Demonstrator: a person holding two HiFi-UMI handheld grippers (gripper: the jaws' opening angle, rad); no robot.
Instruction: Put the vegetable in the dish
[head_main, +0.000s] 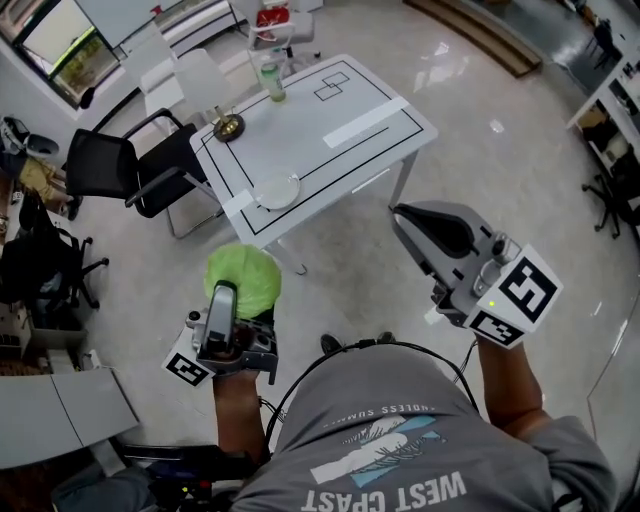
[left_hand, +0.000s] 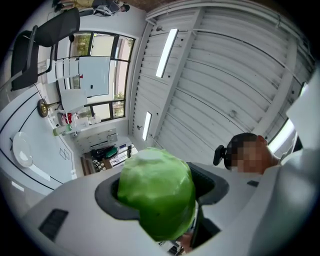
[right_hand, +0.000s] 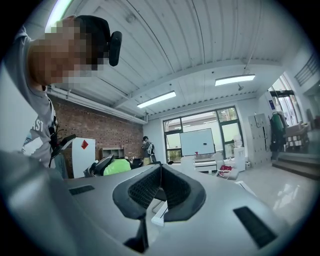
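A round green cabbage (head_main: 245, 278) sits between the jaws of my left gripper (head_main: 238, 292), which is shut on it and held over the floor, short of the table. In the left gripper view the cabbage (left_hand: 156, 192) fills the gap between the jaws. The dish is a white plate (head_main: 278, 190) near the front edge of the white table (head_main: 340, 110), and it also shows small at the left as the plate (left_hand: 22, 150). My right gripper (head_main: 402, 214) is shut with nothing in it, to the right of the table's front corner.
On the table stand a brass-coloured holder (head_main: 228, 127) and a green-tinted bottle (head_main: 271, 78). A black chair (head_main: 120, 165) and a white chair (head_main: 190, 75) stand at the table's left. Black lines and tape strips mark the tabletop.
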